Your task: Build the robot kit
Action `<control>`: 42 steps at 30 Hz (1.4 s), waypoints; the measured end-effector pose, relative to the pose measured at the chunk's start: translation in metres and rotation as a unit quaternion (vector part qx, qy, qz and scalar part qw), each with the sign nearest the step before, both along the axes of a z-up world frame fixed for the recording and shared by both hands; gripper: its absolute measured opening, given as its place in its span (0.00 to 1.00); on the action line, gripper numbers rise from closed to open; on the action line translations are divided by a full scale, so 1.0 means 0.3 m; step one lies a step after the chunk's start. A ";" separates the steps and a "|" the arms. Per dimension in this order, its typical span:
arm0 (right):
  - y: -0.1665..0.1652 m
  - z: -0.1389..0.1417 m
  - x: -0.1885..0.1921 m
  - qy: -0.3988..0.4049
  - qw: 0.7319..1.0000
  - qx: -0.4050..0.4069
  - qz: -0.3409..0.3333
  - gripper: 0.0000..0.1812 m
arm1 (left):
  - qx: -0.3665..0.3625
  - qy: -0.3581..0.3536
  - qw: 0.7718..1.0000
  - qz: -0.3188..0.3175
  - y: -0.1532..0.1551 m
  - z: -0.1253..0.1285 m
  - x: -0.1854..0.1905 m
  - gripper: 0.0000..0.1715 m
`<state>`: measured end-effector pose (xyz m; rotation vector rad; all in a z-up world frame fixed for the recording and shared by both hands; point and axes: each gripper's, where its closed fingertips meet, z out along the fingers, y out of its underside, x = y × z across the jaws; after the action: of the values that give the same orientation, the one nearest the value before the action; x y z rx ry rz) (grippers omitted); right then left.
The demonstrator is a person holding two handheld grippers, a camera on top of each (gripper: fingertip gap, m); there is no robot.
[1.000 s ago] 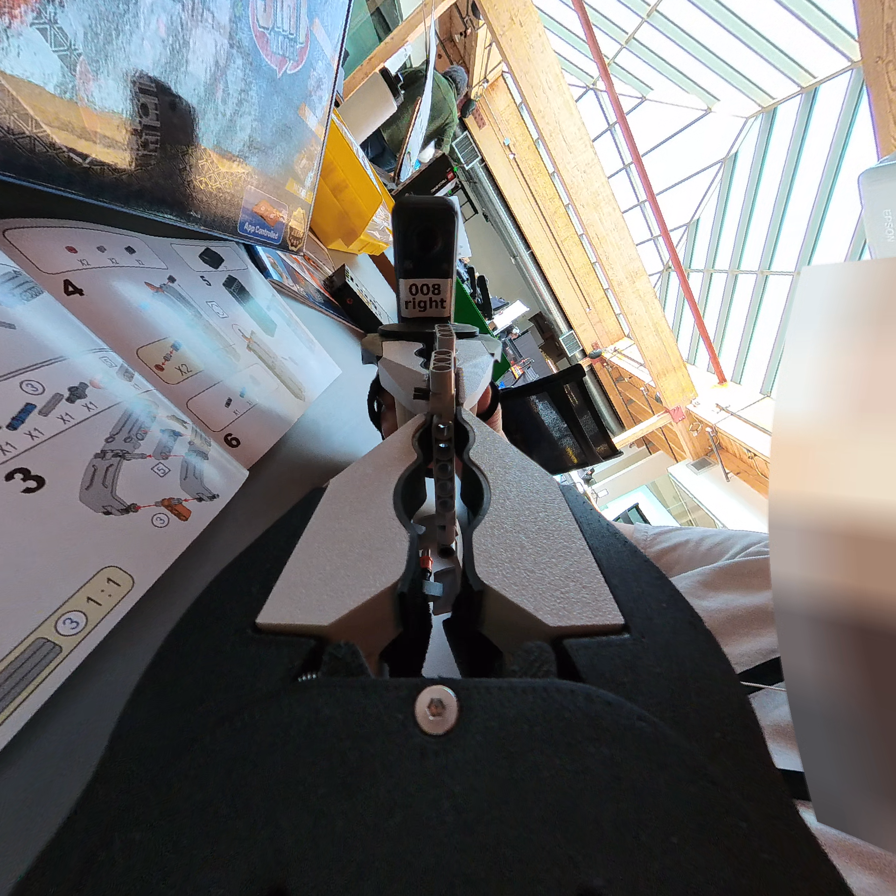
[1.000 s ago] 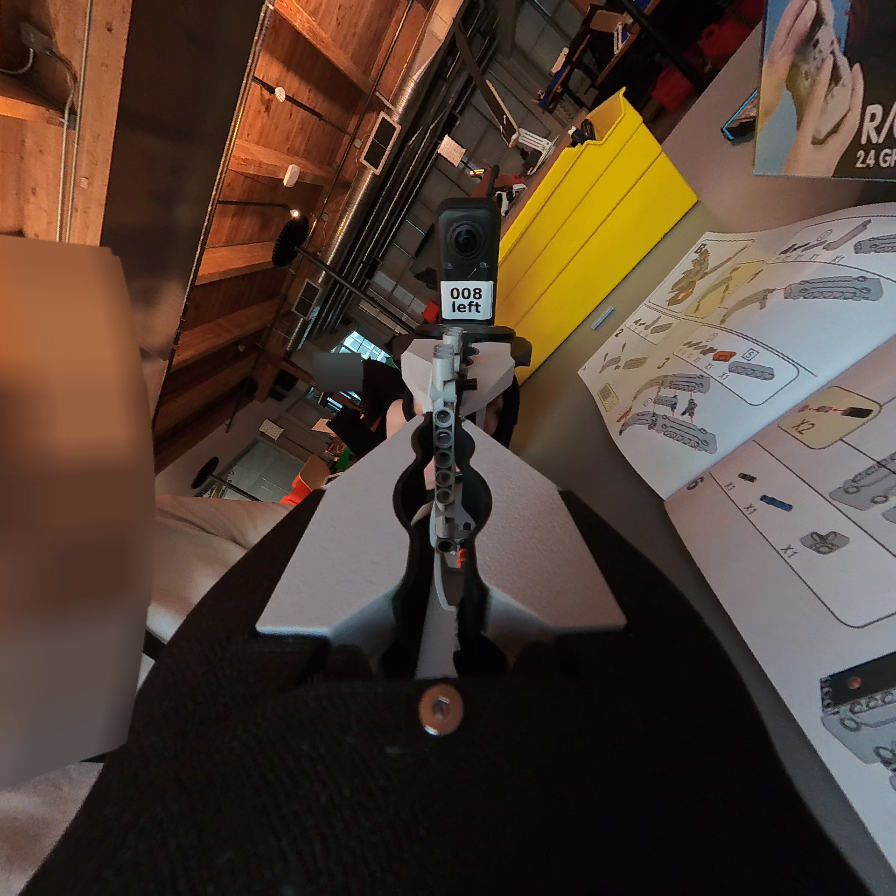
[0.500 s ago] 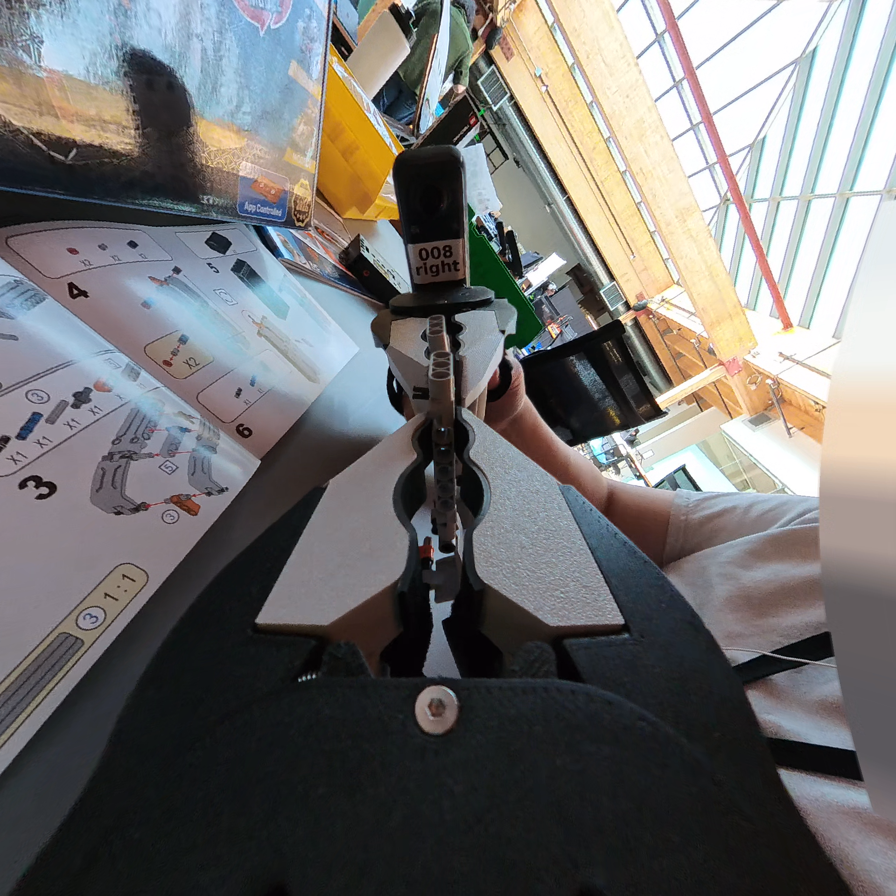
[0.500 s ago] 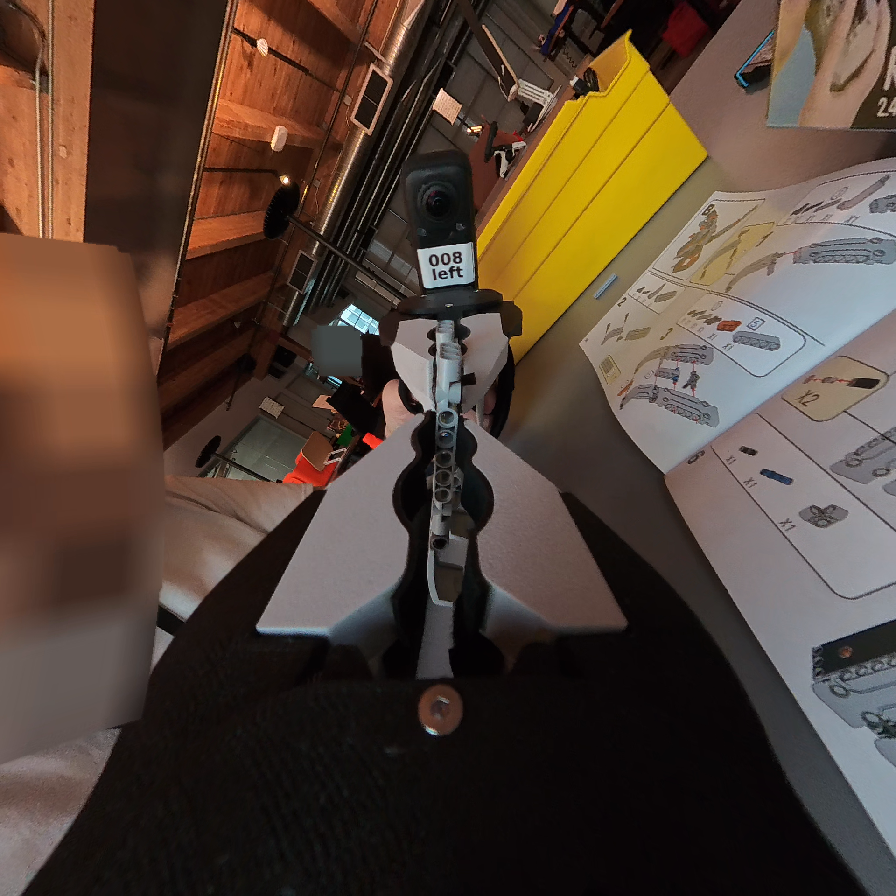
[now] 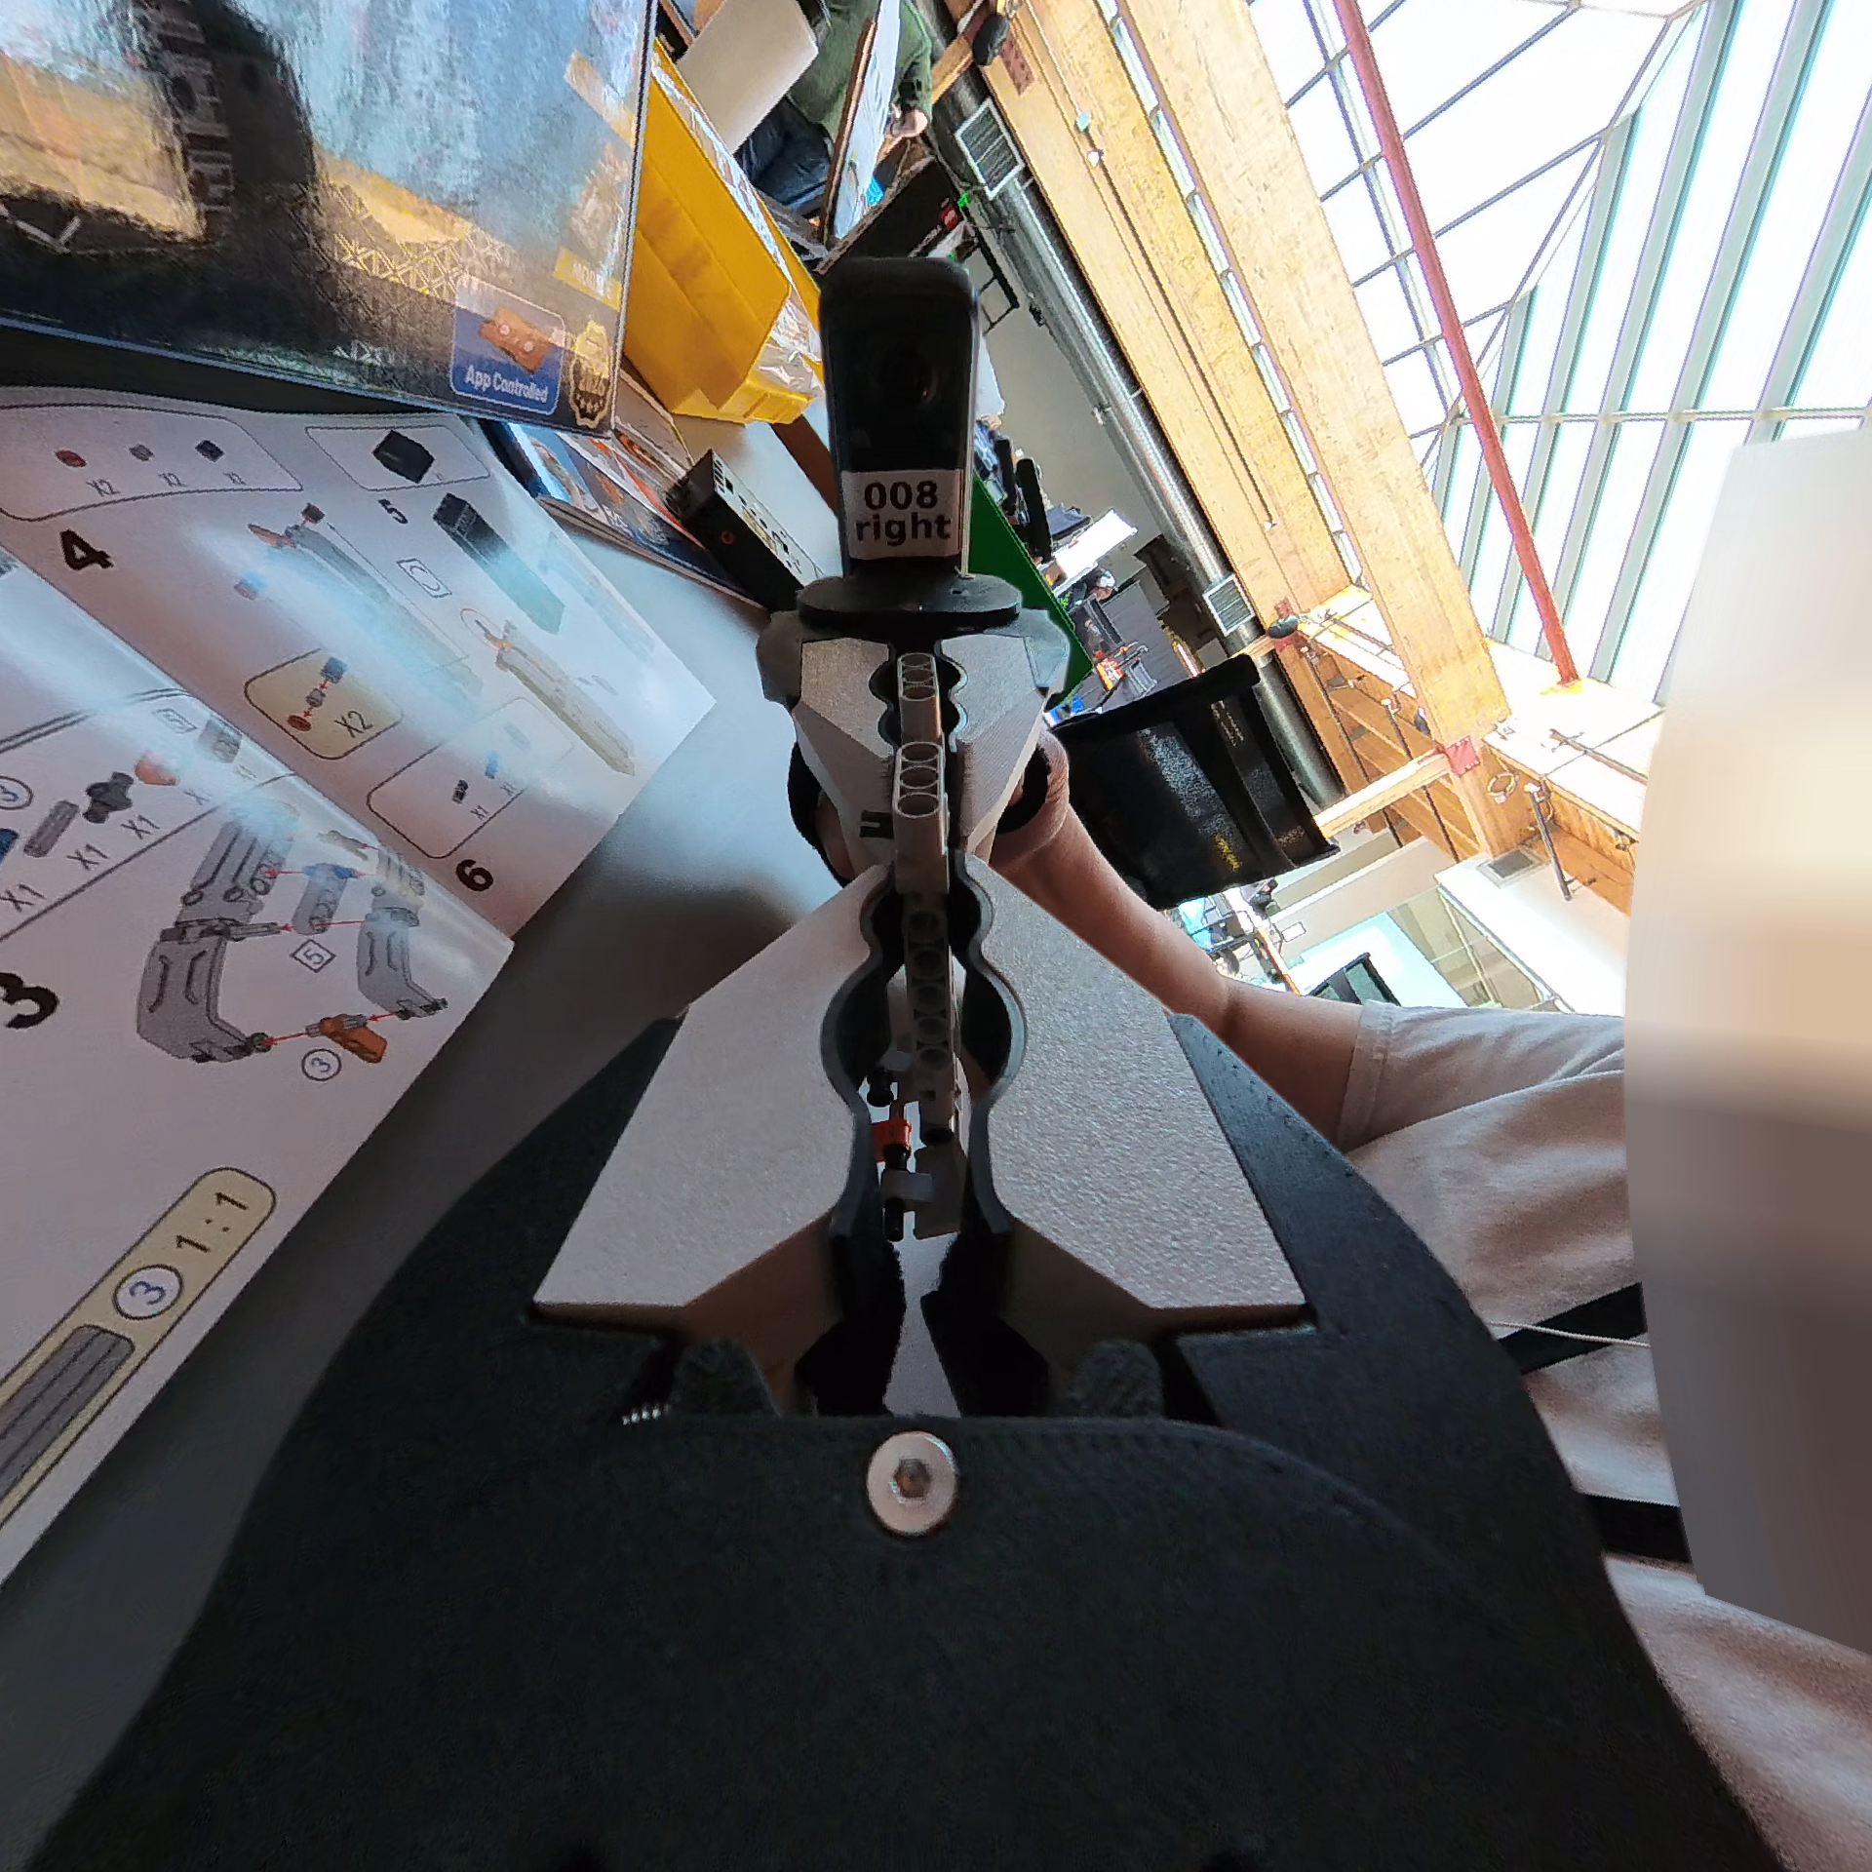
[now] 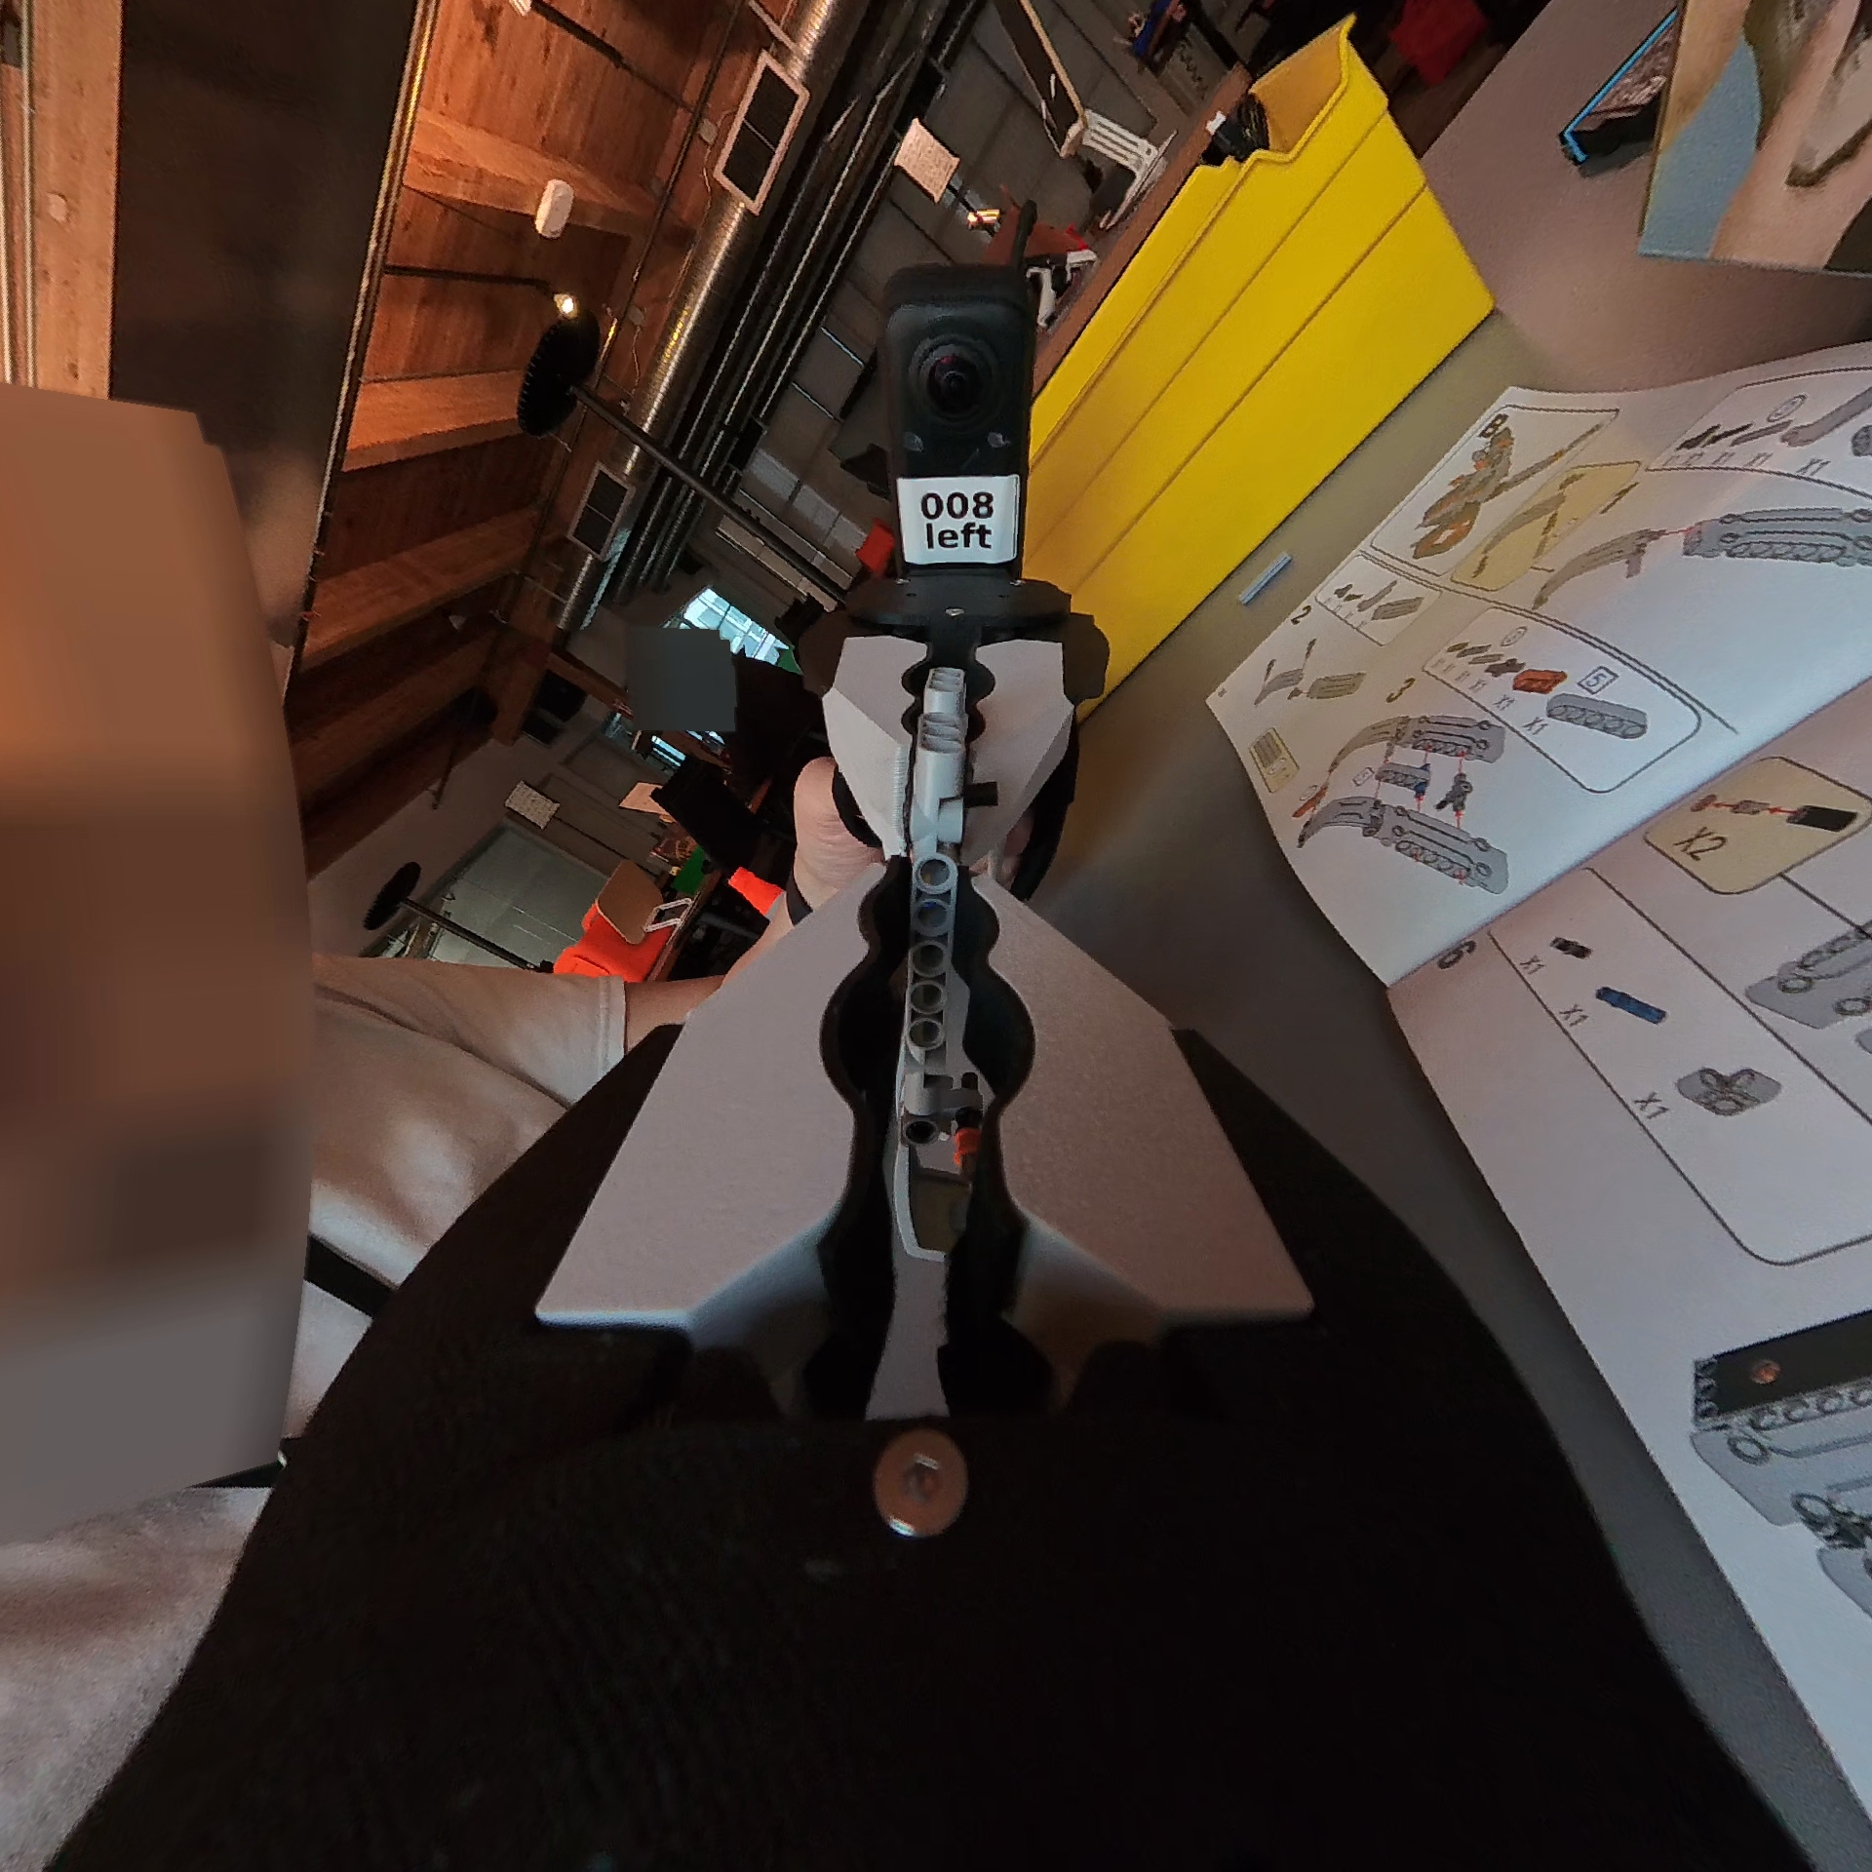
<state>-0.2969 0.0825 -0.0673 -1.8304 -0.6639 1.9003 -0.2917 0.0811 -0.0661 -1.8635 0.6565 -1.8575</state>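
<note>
The left claw [image 5: 917, 1023] and right claw [image 6: 937, 1013] were clamped tight on a long grey perforated plastic beam assembly [image 5: 920, 810] bridging their tips. The right claw had drawn closer and higher (a white printed instruction sheet [image 5: 253, 810] lay beside them on the desk [image 5: 699, 841]).

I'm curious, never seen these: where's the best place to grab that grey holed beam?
Likely the grey holed beam mid-length, fingers closing sideways on its plain long edges, as the left gripper does: those edges run parallel; the pinned end looks knobbly.
</note>
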 end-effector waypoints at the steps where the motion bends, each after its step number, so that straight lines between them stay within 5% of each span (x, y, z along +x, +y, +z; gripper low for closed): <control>1: -0.001 0.000 0.001 0.002 1.000 -0.002 0.001 0.02 | 0.002 0.001 1.000 -0.001 -0.001 0.000 0.001 0.03; 13: -0.026 -0.037 0.007 -0.052 0.998 0.028 0.032 0.03 | 0.031 0.061 0.997 -0.027 -0.029 -0.040 0.011 0.03; 26: -0.023 -0.008 0.007 -0.013 0.999 0.002 0.032 0.02 | 0.013 0.031 0.999 -0.037 -0.035 -0.018 0.012 0.03; 42: -0.063 -0.034 0.022 -0.055 0.996 0.010 0.068 0.02 | 0.037 0.071 0.995 -0.066 -0.076 -0.045 0.035 0.03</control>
<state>-0.2903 0.0635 -0.0776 -1.9322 -0.8622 1.8788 -0.2812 0.0582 -0.0796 -1.9587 0.9048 -1.7667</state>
